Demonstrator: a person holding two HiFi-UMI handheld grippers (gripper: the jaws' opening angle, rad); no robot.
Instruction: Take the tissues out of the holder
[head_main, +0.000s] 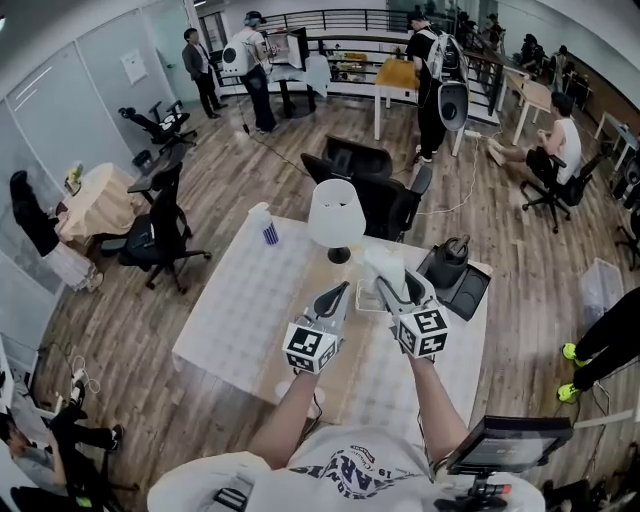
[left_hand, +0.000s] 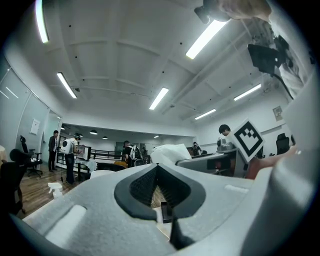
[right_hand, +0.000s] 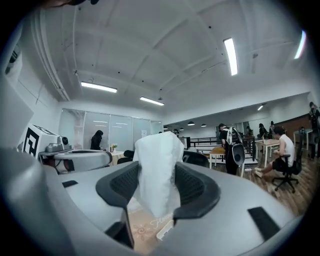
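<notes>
My right gripper (head_main: 388, 278) is raised above the white-clothed table (head_main: 235, 300) and is shut on a white tissue (head_main: 378, 258). In the right gripper view the tissue (right_hand: 156, 165) stands upright between the dark pads of that gripper (right_hand: 156, 192), with a beige printed tissue pack (right_hand: 150, 225) below. The holder (head_main: 368, 297) lies flat on the table between the two grippers. Beside it, my left gripper (head_main: 337, 296) is level with its jaw tips together and nothing in them (left_hand: 157, 170). From the left gripper view, the tissue (left_hand: 170, 152) and the right gripper's marker cube (left_hand: 248, 140) show ahead.
A white lamp-like object (head_main: 336, 212) and a spray bottle (head_main: 266, 228) stand at the table's far side. A black kettle (head_main: 447, 262) sits on a dark tray at the right. Black office chairs (head_main: 370, 185) stand behind the table. Several people stand or sit farther off.
</notes>
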